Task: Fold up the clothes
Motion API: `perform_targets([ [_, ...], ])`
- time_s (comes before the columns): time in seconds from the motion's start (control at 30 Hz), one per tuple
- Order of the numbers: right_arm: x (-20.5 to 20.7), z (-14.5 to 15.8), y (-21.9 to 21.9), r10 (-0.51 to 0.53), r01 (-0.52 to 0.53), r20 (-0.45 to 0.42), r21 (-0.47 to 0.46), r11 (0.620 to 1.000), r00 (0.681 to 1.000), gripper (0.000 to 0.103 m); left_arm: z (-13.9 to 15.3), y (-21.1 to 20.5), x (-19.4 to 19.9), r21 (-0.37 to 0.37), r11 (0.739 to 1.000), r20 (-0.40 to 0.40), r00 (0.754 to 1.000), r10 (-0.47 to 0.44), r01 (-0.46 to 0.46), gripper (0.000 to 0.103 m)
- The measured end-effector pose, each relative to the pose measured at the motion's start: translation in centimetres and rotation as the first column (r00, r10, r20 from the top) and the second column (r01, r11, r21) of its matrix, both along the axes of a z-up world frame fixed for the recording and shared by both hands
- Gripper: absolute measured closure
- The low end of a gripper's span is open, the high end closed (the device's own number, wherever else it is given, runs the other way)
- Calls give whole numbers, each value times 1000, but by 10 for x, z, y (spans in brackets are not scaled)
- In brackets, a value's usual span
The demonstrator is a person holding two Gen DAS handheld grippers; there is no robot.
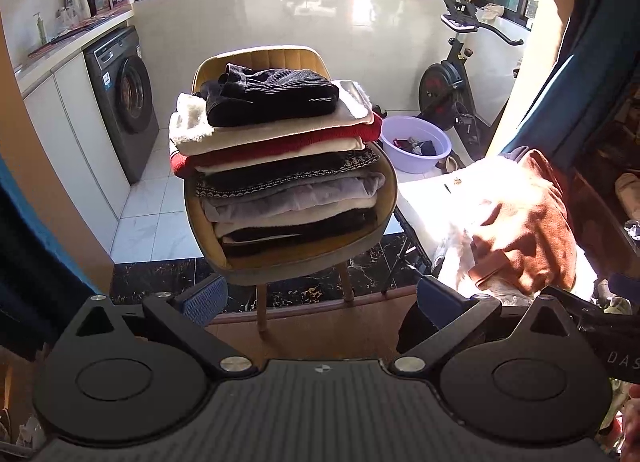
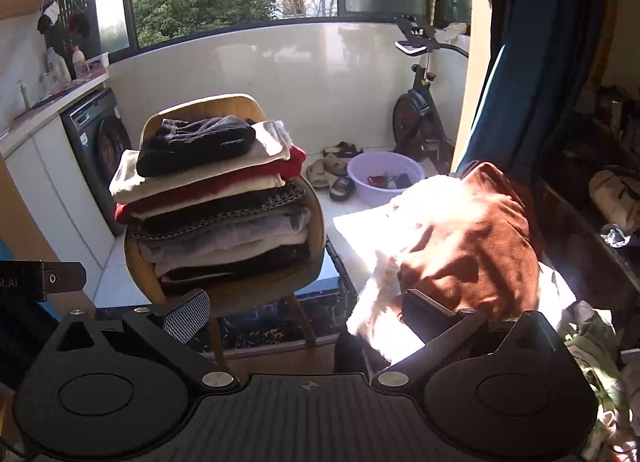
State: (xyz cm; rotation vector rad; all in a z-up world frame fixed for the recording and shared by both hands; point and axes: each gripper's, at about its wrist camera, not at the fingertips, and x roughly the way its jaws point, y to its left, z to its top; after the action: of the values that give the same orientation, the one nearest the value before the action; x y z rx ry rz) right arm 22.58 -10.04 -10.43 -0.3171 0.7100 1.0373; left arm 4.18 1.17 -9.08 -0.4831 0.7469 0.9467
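Note:
A tall stack of folded clothes (image 1: 280,166) rests on a yellow chair (image 1: 304,258), topped by a black knit piece (image 1: 272,98). The same stack (image 2: 216,206) shows in the right wrist view on the chair (image 2: 240,294). To the right, a brown garment with white fleece lining (image 1: 524,222) lies crumpled on a white surface (image 1: 424,198) in bright sun; the garment (image 2: 472,246) also appears in the right wrist view. My left gripper (image 1: 320,302) is open and holds nothing, low in front of the chair. My right gripper (image 2: 304,318) is open too, its right finger near the garment's edge.
A grey washing machine (image 1: 124,102) stands under a counter at the left. A purple basin (image 1: 416,142) with small items sits on the tiled floor beside an exercise bike (image 1: 452,78). Blue curtain (image 1: 568,86) hangs at the right. Sandals (image 2: 332,174) lie near the basin.

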Motion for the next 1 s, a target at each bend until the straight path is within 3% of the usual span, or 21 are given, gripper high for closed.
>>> perform_targets([
  [1.0, -17, -3, 3, 4, -4, 11, -22, 1000, 1000, 1, -3, 2, -10, -27, 999, 17, 999, -27, 27, 0],
])
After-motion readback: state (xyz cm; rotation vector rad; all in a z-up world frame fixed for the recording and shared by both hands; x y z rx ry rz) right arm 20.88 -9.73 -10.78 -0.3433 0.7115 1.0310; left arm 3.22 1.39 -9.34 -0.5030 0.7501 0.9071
